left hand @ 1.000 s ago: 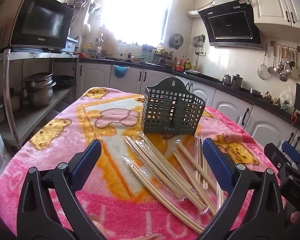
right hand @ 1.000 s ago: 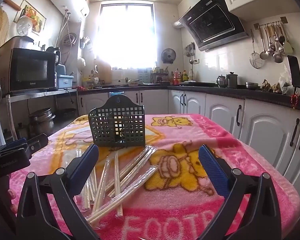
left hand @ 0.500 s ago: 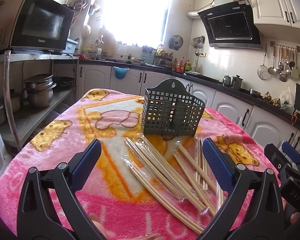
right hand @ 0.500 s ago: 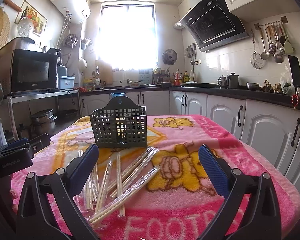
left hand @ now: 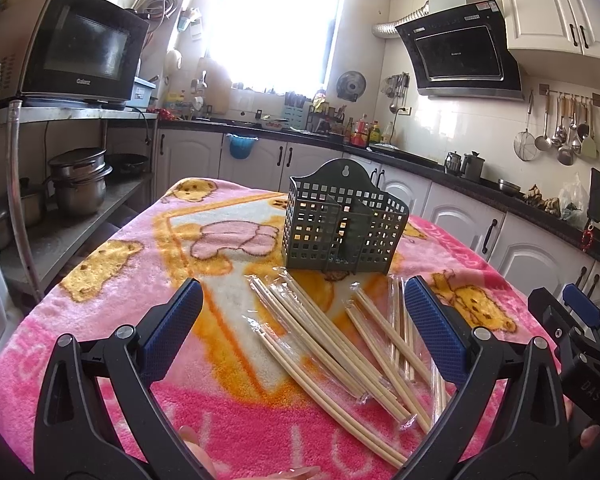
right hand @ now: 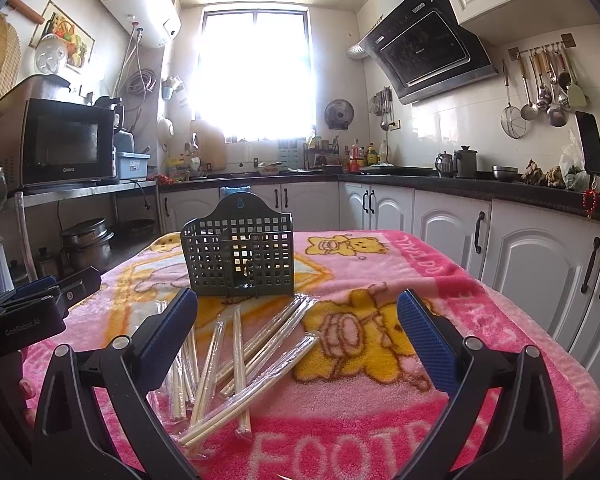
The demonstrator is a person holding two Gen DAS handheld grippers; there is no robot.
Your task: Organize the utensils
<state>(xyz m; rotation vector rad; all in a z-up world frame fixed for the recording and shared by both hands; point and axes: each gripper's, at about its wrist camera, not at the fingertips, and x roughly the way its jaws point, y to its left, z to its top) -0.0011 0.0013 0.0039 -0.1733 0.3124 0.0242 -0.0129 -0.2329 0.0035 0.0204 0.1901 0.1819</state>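
Left tongs [left hand: 304, 320] and right tongs [right hand: 298, 324]: both apart, holding nothing. Wrapped chopsticks [left hand: 340, 344] lie mid-frame below the basket [left hand: 342, 224] on the counter [left hand: 112, 280].

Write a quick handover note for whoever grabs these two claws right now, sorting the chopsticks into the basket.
Left claw: open, holding nothing, over the blanket short of the pile.
Right claw: open, holding nothing, also short of the pile.
Chopsticks: wrapped pairs, loosely crossed on the blanket in front of the basket.
Basket: upright, nothing visible inside.
Done: nothing sorted yet.
Left: every pair still goes into the basket.
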